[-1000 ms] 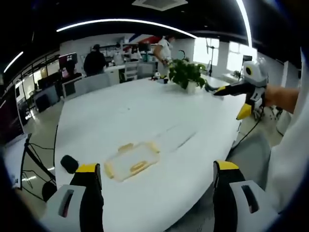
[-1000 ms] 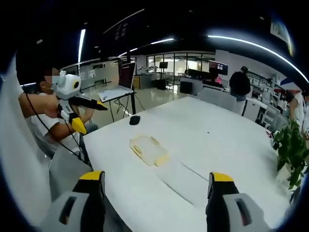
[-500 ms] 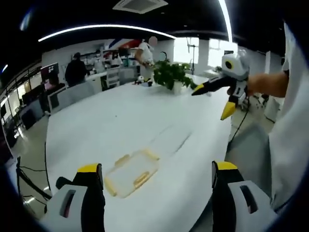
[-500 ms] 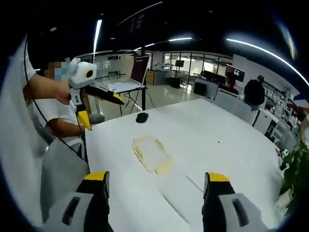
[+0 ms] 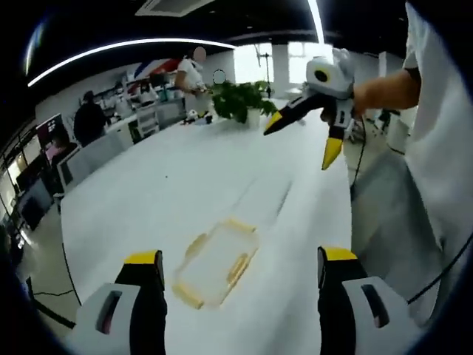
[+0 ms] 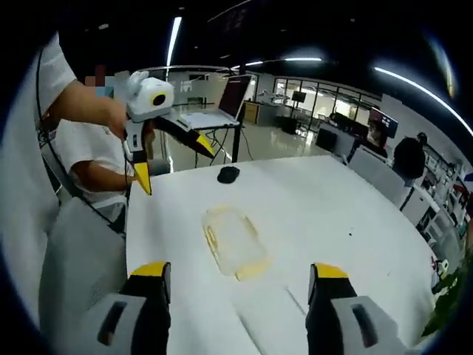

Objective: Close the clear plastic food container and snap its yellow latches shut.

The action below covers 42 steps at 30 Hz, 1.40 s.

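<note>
A clear plastic food container with yellow latches lies flat on the white table, just ahead of my left gripper, whose jaws stand wide apart with nothing between them. In the right gripper view the same container lies ahead of my right gripper, also open and empty. My right gripper hangs in the air at the upper right of the left gripper view, held by a hand. At the upper left of the right gripper view my left gripper is raised over the table edge.
A potted green plant stands at the table's far end. A black mouse lies near the table edge beyond the container. A laptop sits on a stand off the table. People stand among desks in the background.
Both cameras have come closer to the container and swung round it. Each gripper looms larger in the other's view. The container has stayed put.
</note>
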Each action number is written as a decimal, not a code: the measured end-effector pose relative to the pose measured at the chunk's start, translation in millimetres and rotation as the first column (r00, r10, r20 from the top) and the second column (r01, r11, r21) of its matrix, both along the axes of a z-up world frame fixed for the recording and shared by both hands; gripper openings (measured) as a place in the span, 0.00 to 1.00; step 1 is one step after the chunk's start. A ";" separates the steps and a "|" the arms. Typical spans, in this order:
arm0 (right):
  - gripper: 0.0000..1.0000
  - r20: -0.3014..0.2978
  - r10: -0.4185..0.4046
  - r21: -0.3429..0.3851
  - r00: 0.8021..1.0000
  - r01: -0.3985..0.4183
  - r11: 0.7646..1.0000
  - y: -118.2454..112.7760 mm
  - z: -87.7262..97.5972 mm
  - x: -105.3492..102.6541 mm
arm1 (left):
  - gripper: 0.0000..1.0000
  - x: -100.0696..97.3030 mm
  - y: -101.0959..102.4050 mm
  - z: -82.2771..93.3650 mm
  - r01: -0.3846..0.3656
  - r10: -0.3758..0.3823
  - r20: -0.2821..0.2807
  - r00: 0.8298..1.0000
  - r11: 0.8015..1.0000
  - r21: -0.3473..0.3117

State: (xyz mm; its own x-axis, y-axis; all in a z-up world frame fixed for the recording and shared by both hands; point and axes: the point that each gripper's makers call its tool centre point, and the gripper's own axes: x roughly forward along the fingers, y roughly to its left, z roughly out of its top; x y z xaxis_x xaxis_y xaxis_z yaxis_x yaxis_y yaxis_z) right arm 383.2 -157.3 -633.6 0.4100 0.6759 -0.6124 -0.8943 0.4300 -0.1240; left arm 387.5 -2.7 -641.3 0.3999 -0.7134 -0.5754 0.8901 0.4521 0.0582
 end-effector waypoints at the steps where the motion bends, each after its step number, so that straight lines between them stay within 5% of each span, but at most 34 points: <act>1: 0.74 -0.004 0.008 -0.005 1.000 -0.008 1.000 1.7 -2.1 1.4 | 0.81 2.1 2.1 -3.6 0.011 -0.011 0.002 1.000 1.000 0.017; 8: 0.69 -0.033 0.047 -0.042 0.998 -0.049 0.998 12.9 -21.1 13.9 | 0.75 21.9 16.9 -29.1 0.071 -0.071 -0.005 0.997 0.992 0.105; 19: 0.64 -0.079 0.085 -0.107 0.993 -0.093 0.990 21.8 -57.4 33.4 | 0.74 40.8 20.6 -53.5 0.130 -0.124 -0.056 0.991 0.985 0.111; 35: 0.58 -0.124 0.171 -0.187 0.977 -0.192 0.963 30.0 -100.4 47.9 | 0.64 56.6 40.9 -92.9 0.266 -0.245 -0.118 0.962 0.937 0.226; 42: 0.55 -0.143 0.218 -0.236 0.966 -0.247 0.940 35.8 -115.7 51.8 | 0.57 65.4 49.3 -115.3 0.328 -0.300 -0.134 0.944 0.898 0.293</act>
